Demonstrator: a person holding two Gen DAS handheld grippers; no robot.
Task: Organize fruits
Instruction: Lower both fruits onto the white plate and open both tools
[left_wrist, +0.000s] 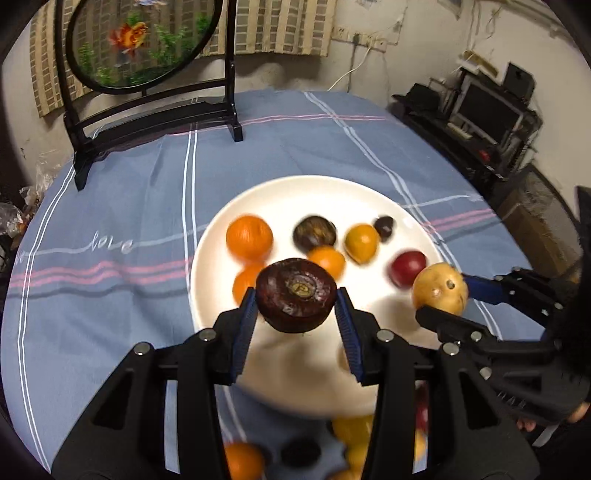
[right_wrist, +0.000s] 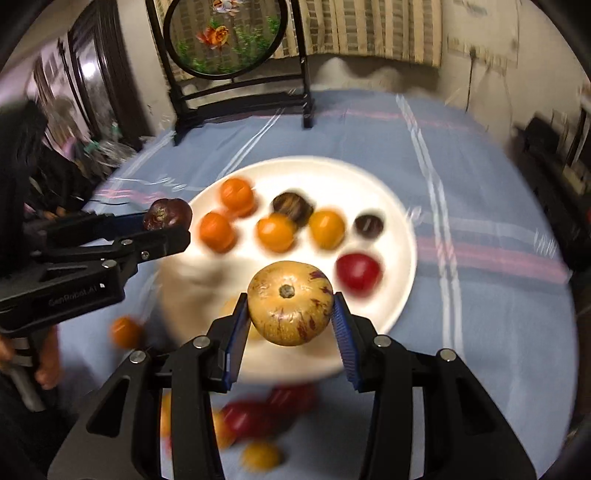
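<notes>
My left gripper (left_wrist: 295, 306) is shut on a dark purple fruit (left_wrist: 295, 295) and holds it above the near part of the white plate (left_wrist: 295, 192). My right gripper (right_wrist: 290, 310) is shut on a yellow fruit with purple streaks (right_wrist: 290, 302), above the plate's (right_wrist: 399, 229) near edge. The plate holds several fruits: oranges (left_wrist: 249, 236), a dark one (left_wrist: 314, 232), a yellow one (left_wrist: 362, 243) and a red one (left_wrist: 408, 267). The right gripper with its yellow fruit (left_wrist: 439, 288) shows in the left wrist view; the left one with its purple fruit (right_wrist: 168, 214) shows in the right wrist view.
Loose fruits lie on the blue striped tablecloth (left_wrist: 129, 206) near me: orange (right_wrist: 125, 332), red (right_wrist: 255, 413) and yellow (right_wrist: 260, 456) ones. A round painted screen on a black stand (left_wrist: 155, 110) is at the table's far side. Shelves with electronics (left_wrist: 480, 122) are to the right.
</notes>
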